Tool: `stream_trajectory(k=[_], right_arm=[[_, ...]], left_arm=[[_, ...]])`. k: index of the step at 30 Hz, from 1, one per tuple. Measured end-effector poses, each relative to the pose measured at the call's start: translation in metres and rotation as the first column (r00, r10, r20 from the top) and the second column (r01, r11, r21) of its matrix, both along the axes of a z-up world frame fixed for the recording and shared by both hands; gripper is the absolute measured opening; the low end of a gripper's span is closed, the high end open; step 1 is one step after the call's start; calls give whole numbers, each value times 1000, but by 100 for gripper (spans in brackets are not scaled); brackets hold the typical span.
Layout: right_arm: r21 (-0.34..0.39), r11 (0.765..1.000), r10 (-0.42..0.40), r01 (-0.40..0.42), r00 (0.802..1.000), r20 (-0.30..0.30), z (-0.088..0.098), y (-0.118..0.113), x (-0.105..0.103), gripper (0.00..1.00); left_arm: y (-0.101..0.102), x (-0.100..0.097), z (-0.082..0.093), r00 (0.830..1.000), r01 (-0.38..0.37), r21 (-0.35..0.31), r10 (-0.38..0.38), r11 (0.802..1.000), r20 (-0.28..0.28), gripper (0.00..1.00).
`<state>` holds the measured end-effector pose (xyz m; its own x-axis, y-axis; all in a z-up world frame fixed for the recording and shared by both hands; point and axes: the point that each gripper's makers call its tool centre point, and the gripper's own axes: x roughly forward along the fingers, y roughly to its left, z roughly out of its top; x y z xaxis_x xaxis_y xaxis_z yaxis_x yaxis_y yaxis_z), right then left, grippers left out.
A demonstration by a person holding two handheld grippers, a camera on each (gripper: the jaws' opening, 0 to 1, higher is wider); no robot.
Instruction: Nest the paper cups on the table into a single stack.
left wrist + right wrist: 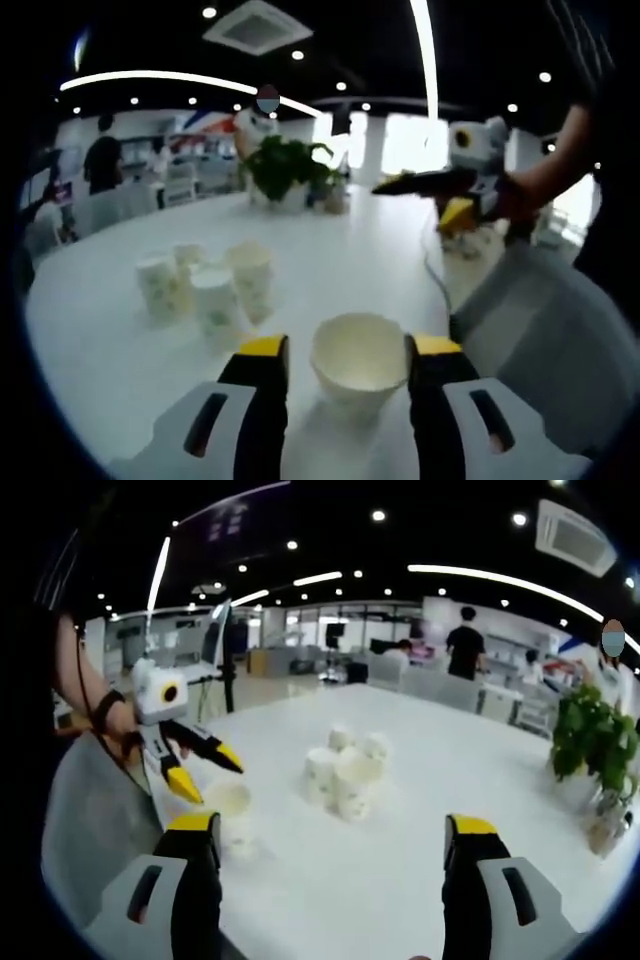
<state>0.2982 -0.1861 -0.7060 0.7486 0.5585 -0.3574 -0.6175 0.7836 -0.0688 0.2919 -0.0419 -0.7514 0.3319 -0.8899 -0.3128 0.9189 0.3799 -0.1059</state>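
The left gripper [348, 362], jaws apart, straddles a single white paper cup [358, 367] standing upright with its open mouth up on the white table [340, 250]; the cup sits between the two yellow-tipped jaws, and whether either jaw touches its wall cannot be told. Beyond this cup, farther along the left gripper's line and off to that view's left, stands the cluster of paper cups [210, 285], well apart from the lone cup; each cup there appears upright. In the right gripper view the right gripper [333, 845] hangs wide open over bare tabletop, nothing between its jaws, with the same cluster straight ahead of it and the lone cup off to its left under the left gripper's tips. The left gripper looks the better placed for the lone cup, which would need to travel toward the cluster, long axis vertical. A potted plant [285, 170] stands beyond the cluster.
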Motion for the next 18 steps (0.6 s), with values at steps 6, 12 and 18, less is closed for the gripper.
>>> stream_trajectory(k=[6,12,18], right_arm=[[5,1000,10,-10,1000,6,1,6,0,91],[4,1000,12,-12,1000,4,0,6,-1,91],[3,1000,13,-13,1000,4,1,6,0,91]], left_arm=[[13,6,11,999,-49,-20,50,999,10,47],[38,20,19,989,-139,-45,141,989,33,51],[49,30,20,979,-198,-59,200,978,32,63]])
